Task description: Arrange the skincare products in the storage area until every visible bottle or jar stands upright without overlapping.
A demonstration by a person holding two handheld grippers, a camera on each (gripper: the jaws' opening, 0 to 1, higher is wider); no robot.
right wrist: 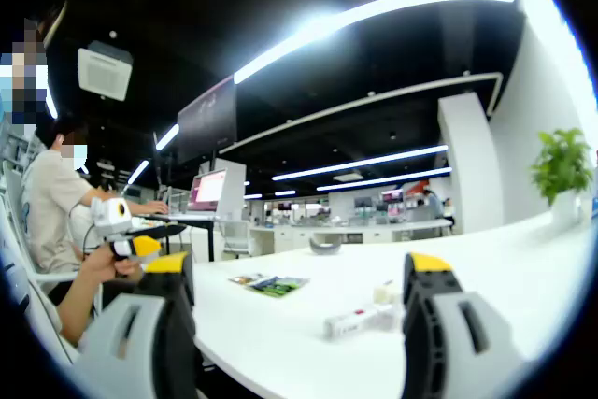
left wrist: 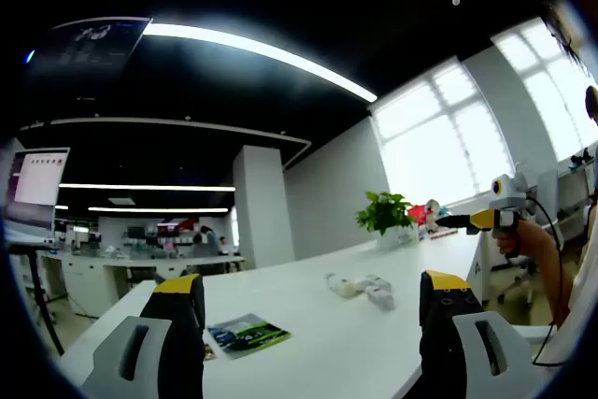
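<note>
Several small white skincare bottles (left wrist: 363, 289) lie in a loose cluster on the long white table (left wrist: 308, 324), some on their sides and touching. My left gripper (left wrist: 311, 280) hovers above the table's near end, jaws wide apart with nothing between them, the cluster just ahead toward the right jaw. In the right gripper view the same bottles (right wrist: 360, 318) lie ahead, one tube with a red label flat on the table (right wrist: 280, 334). My right gripper (right wrist: 301, 264) is open and empty. A hand holds each gripper where it enters the other view: right gripper (left wrist: 481, 220), left gripper (right wrist: 131, 242).
A colourful brochure (left wrist: 248, 334) lies flat on the table near the left jaw, seen too as the brochure (right wrist: 271, 284). A potted plant (left wrist: 385, 215) stands at the table's far end. A person (right wrist: 56, 203) sits at a desk to the left. Office desks stand behind.
</note>
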